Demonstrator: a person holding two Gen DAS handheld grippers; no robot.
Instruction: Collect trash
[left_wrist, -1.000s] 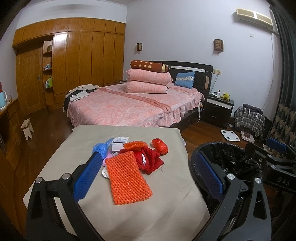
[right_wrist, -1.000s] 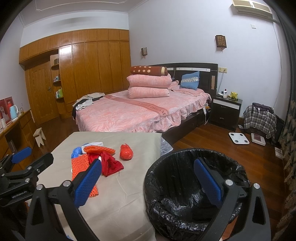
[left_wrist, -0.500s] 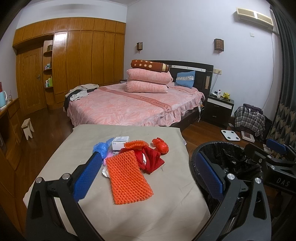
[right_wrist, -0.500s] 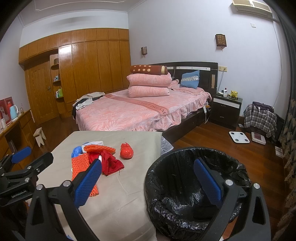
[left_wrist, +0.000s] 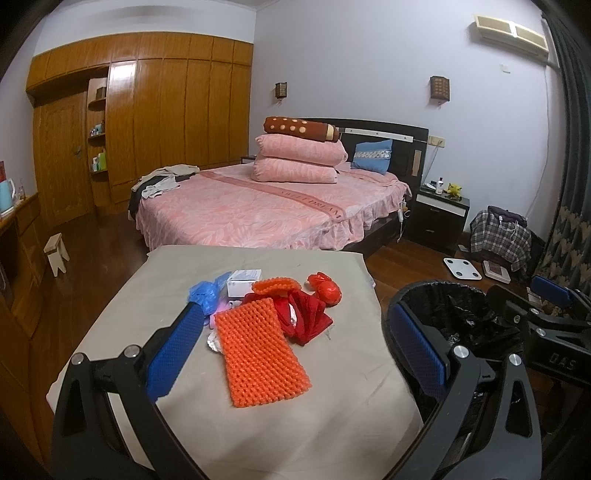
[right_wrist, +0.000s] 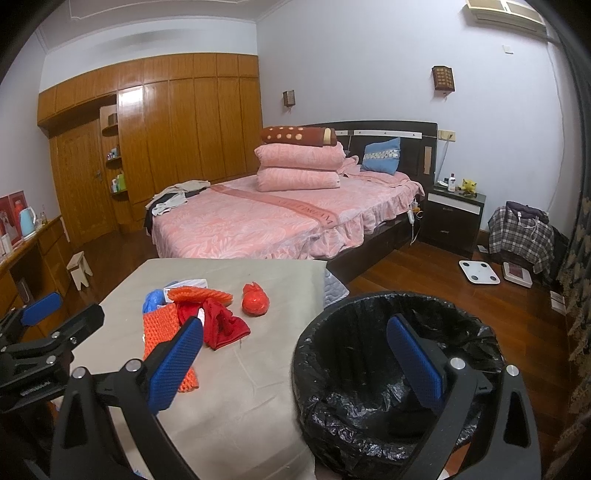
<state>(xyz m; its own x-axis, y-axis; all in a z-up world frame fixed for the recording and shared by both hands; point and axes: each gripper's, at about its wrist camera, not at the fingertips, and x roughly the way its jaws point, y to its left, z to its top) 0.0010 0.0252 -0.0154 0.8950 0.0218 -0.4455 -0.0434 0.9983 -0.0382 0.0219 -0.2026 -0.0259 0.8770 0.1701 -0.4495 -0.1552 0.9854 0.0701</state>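
Apparently nothing is collected yet: the orange foam net (left_wrist: 260, 352), red wrapper (left_wrist: 308, 319), red bag (left_wrist: 325, 290), blue bag (left_wrist: 203, 293) and small box (left_wrist: 243, 282) all lie heaped on the desk (left_wrist: 258, 424), and the bin (right_wrist: 388, 376) beside it looks empty, though its depths are dark. Both left tongs (left_wrist: 291, 354) and right tongs (right_wrist: 295, 365) gape wide, holding nothing, and little has changed since a second ago beyond a slight drift of view.

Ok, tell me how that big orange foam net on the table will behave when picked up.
The orange foam net lies flat and looks like open mesh, so probably very light. It will likely droop from a pinch. Its bumpy surface should grip, not slip.
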